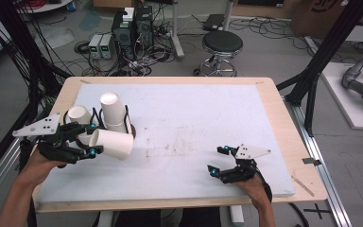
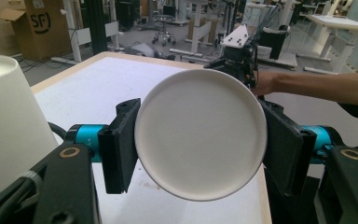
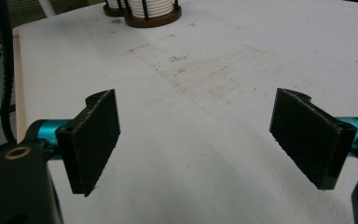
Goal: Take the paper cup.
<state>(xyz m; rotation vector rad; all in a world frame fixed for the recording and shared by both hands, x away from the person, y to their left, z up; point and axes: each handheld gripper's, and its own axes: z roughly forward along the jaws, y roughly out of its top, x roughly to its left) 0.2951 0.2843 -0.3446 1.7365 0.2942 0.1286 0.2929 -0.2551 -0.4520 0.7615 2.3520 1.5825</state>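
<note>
Your left claw [image 1: 90,140] grips a white paper cup [image 1: 112,144] on its side, near-left over the white foam-topped wooden bench [image 1: 194,123]. Right claw [image 1: 219,161] spread wide, nothing in it, near-right above scuffed foam. Round black stool [image 1: 222,43] & cables on grey floor beyond.

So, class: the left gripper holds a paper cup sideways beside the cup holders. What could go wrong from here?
1. The left gripper clamps the thin paper cup across its sides; squeezing harder could crush it.
2. The held cup sits close to the upside-down cup in the holder; a careless swing might knock it.
3. The right gripper rests open and far off, so it probably cannot steady anything quickly.
</note>
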